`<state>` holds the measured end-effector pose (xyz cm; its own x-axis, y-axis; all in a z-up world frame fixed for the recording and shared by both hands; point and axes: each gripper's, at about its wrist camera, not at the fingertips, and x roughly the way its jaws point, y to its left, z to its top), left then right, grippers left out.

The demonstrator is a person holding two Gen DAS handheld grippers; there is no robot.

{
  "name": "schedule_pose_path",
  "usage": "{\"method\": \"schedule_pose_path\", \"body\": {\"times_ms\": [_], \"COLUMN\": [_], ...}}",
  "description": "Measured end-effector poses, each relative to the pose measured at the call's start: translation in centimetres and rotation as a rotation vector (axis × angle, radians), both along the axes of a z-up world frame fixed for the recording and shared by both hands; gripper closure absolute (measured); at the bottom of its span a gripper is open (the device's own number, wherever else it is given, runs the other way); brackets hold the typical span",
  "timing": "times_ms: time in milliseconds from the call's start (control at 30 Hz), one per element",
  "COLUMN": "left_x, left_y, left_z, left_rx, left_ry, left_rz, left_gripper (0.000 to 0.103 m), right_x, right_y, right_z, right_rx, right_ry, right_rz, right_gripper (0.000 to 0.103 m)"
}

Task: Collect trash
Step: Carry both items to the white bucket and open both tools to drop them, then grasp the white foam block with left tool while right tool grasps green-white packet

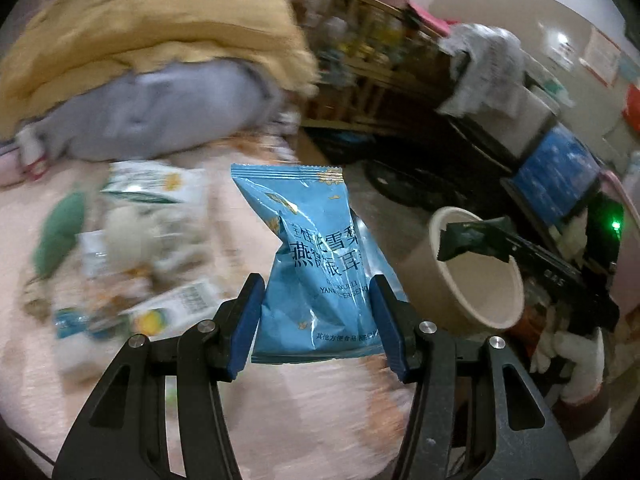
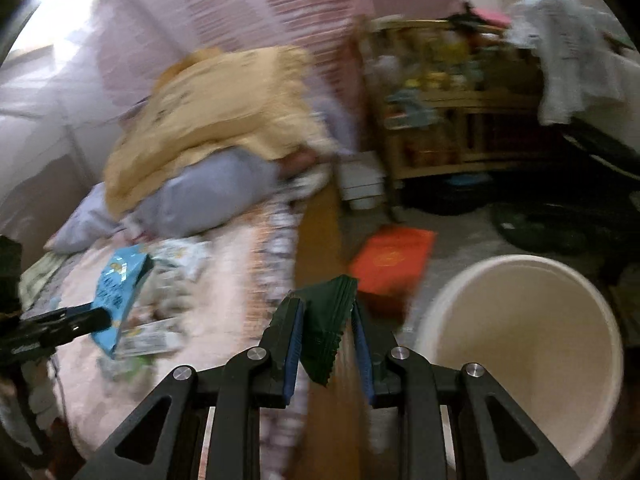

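Trash is mid-transfer: my left gripper (image 1: 316, 314) clamps the blue packet (image 1: 316, 264), my right gripper (image 2: 326, 350) pinches the green wrapper (image 2: 326, 330) beside the bucket (image 2: 520, 344), while more wrappers (image 1: 160, 248) litter the bed (image 1: 320, 412) at left of frame.

Glossy crinkled blue foil packet (image 1: 316, 264), matt beige bucket (image 2: 532, 344)

I see a yellow blanket (image 2: 224, 104) heaped on a grey pillow (image 2: 200, 196) at the head of a bed with a pink sheet (image 2: 224, 280). Beyond the bed stands a wooden shelf (image 2: 452, 120), blurred, with a white cloth (image 2: 568, 68) draped just beside it. An orange box (image 2: 392, 260) lies on the floor.
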<state>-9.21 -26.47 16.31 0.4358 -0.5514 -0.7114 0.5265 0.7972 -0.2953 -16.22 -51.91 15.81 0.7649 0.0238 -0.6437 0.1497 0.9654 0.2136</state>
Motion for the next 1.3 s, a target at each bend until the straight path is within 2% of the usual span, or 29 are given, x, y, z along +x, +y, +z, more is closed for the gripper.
{"method": "schedule_pose_path", "body": {"times_ms": [267,500,533,600,667,733,900,1167,1233,1300], "left_x": [-1.3,-1.2,-1.1,-0.8,-0.5,-0.4,-0.7,-1.5,-1.4,-1.4], "left_y": [-11.5,-19.2,-19.9,-21.1,-21.8,-21.8,-20.5,-15.2,-13.4,-11.6], "left_z": [-0.4,-2.7,-3.0,-4.0,-4.9,-5.3,-4.8,-3.4,-3.4,-3.2], "left_rx": [-0.034,-0.059,-0.069,-0.096,-0.135,-0.133,-0.085,0.027,0.035,0.052], "left_ry": [0.032,0.089,0.095,0.143,0.214,0.235,0.199,0.053,0.033,0.007], "left_rz": [-0.157,-0.241,-0.25,-0.266,-0.272,-0.262,-0.232,-0.122,-0.095,-0.059], "left_gripper": [0.05,0.049,0.048,0.045,0.045,0.044,0.044,0.044,0.044,0.044], "right_x": [-4.2,-5.6,-5.6,-5.3,-5.4,-5.6,-5.7,-4.4,-3.9,-3.4], "right_y": [-9.7,-13.5,-13.8,-14.4,-14.7,-14.8,-14.7,-11.7,-10.5,-9.1], "right_z": [-2.2,-4.5,-4.8,-5.3,-5.6,-5.6,-5.8,-5.1,-4.8,-4.2], "right_rx": [-0.007,0.025,0.035,0.056,0.063,0.076,0.094,0.085,0.07,0.062], "right_ry": [0.072,0.109,0.113,0.129,0.134,0.132,0.134,0.106,0.102,0.093], "right_rz": [-0.26,-0.344,-0.348,-0.353,-0.364,-0.36,-0.347,-0.266,-0.24,-0.21], "right_gripper": [0.079,0.079,0.078,0.064,0.062,0.062,0.061,0.06,0.058,0.049]}}
